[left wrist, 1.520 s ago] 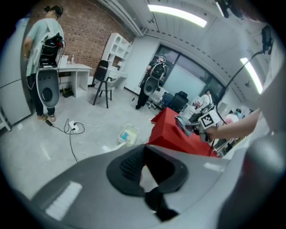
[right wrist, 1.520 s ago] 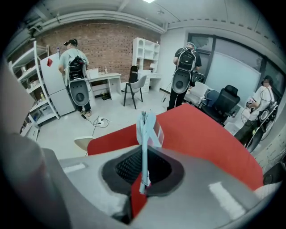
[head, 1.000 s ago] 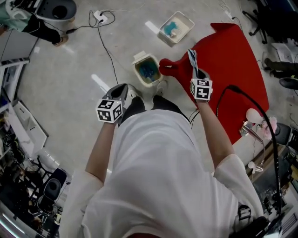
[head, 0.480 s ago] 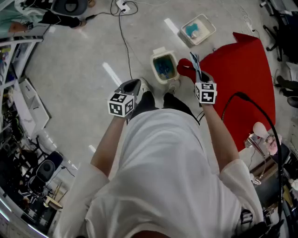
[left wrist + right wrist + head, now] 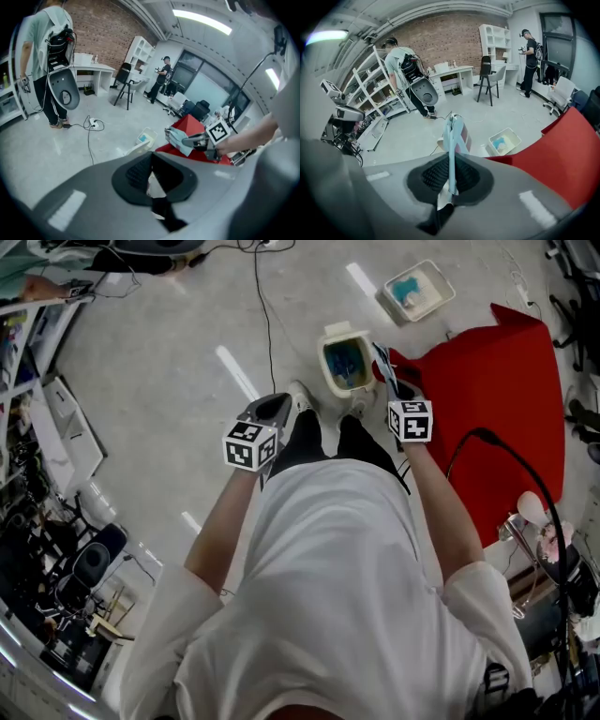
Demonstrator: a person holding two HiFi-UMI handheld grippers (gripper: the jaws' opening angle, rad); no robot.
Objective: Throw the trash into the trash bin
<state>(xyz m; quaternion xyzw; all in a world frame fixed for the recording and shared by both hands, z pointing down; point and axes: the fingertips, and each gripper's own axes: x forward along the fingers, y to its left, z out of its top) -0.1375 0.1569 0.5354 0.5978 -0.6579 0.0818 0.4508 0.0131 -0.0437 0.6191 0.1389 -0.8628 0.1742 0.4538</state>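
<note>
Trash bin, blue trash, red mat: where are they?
trash bin (image 5: 340, 332), head view, cream top edge
blue trash (image 5: 451, 140), right gripper view, middle of strip
red mat (image 5: 506, 381), head view, bare middle

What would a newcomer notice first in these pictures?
The big red cloth spread over the floor at the right stands out most. Just left of it stands a cream bin, open at the top. The right tongs are shut on a pale blue scrap, held close by the bin.
</note>
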